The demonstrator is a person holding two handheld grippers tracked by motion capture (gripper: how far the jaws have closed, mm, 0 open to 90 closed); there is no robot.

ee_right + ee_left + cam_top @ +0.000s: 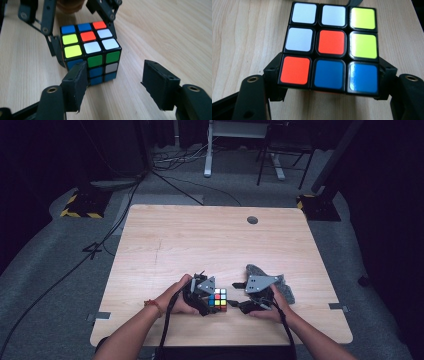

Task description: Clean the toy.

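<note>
- The cube (329, 47) looks like hard plastic: a black frame with smooth, glossy colour tiles (one blue tile carries a pale glare).
- The table (200, 240) is light wood or wood-look laminate, fine-grained, with a soft satin sheen.
- The left gripper (329, 85) and right gripper (120, 85) have matt black plastic jaws, with small brass-coloured eyelets.
- The grey plate (260, 283) on the right gripper looks flat and dull, like sheet metal.
- The grey cloth (285, 287) looks rough and crumpled.
- The floor (60, 270) looks like grey, matt carpet.

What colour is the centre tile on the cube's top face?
Red-orange, clearest in the left gripper view on the cube.
</note>
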